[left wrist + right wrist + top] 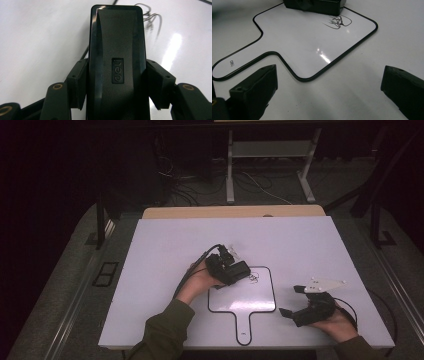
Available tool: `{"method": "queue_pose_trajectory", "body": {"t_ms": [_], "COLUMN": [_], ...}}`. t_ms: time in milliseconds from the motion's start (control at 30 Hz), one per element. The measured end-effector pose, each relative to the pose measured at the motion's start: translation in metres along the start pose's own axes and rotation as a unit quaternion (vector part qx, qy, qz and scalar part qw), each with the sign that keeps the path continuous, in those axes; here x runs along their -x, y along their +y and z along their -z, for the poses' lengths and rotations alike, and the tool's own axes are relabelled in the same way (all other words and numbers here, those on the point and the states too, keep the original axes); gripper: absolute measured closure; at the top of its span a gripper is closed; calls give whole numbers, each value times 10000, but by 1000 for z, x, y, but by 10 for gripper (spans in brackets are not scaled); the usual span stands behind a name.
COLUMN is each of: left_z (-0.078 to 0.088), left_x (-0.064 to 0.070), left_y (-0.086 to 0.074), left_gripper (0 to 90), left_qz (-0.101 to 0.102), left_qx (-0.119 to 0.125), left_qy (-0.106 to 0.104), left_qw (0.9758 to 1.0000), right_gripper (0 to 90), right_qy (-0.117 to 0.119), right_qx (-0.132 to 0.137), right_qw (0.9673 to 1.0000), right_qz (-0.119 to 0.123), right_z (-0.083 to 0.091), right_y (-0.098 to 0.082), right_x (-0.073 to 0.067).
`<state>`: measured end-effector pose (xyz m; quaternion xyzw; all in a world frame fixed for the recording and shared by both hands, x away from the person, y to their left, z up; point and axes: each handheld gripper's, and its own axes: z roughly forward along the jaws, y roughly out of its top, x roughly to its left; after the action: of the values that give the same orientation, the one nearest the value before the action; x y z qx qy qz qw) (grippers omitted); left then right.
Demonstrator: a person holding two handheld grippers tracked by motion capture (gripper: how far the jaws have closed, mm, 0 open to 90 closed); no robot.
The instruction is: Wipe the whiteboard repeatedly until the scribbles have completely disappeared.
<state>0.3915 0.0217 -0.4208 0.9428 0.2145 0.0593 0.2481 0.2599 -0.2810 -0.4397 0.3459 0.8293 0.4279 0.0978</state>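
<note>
Pinching the black eraser (117, 67) by its long sides in our left hand-held gripper (231, 268), just beside the scribble (253, 279) on the small whiteboard (265, 302), we judge it light, rigid and smooth-sided, while our right hand-held gripper (292, 301) rests spread on the surface (165, 245).

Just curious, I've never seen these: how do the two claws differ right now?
The left claw is shut on a black eraser over the small whiteboard; the right claw is open and empty. The left sits by the scribble; the right rests off the board. Both are black and hand-held.
</note>
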Motion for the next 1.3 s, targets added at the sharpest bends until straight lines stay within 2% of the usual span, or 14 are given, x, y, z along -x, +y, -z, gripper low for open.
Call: {"method": "queue_pose_trajectory", "body": {"t_ms": [167, 200, 233, 267, 300, 500, 667, 800, 833, 867, 933, 1033, 1200, 1300], "left_z": [4, 5, 6, 6, 7, 9, 7, 5, 5, 3, 3, 4, 6, 8], "left_x": [-11, -12, -16, -15, -18, -24, -18, -11, -11, -7, -8, -10, -18, -24], "left_y": [-7, -9, -10, -12, -13, -17, -13, -8, -6, -6, -4, -4, -11, -14], "left_gripper": [390, 389, 390, 390, 389, 389, 390, 390, 390, 390, 389, 390, 390, 389], "left_qz": [143, 256, 205, 393, 324, 413, 315, 223, 92, 241, 63, 47, 320, 352], "left_qx": [-6, 13, 4, 69, 42, 51, 33, -24, -66, -1, -37, -63, 17, 4], "left_qy": [108, 115, 134, 144, 175, 288, 288, 164, 166, 156, 233, 336, 359, 395], "left_qw": [9998, 9996, 9997, 9991, 9993, 9987, 9991, 9996, 9998, 9996, 9997, 9994, 9988, 9986], "right_gripper": [0, 0, 0, 0, 0, 0, 0, 0, 0, 0, 0, 0, 0, 0], "right_qy": [-1, 1, 0, 2, 1, 2, 12, 19, 19, 20, 20, 11, 14, 15], "right_qx": [-1, -1, 0, 2, 3, 3, -13, -23, -25, -29, -29, -12, -10, -8], "right_qw": [10000, 10000, 10000, 10000, 10000, 10000, 10000, 10000, 10000, 10000, 10000, 10000, 10000, 10000], "right_qz": [3, 0, 2, -1, 0, 3, 15, 10, 9, -1, -9, 12, 3, 3], "right_z": [0, 0, 0, 0, 0, 0, -1, -1, -1, -1, -1, -1, -1, -1], "right_y": [0, 0, 0, 0, 0, 0, 0, 0, 0, 0, 0, 0, 0, 0], "right_x": [0, 0, 0, 0, 0, 0, 0, -1, -1, -1, 0, 0, 0, 0]}}
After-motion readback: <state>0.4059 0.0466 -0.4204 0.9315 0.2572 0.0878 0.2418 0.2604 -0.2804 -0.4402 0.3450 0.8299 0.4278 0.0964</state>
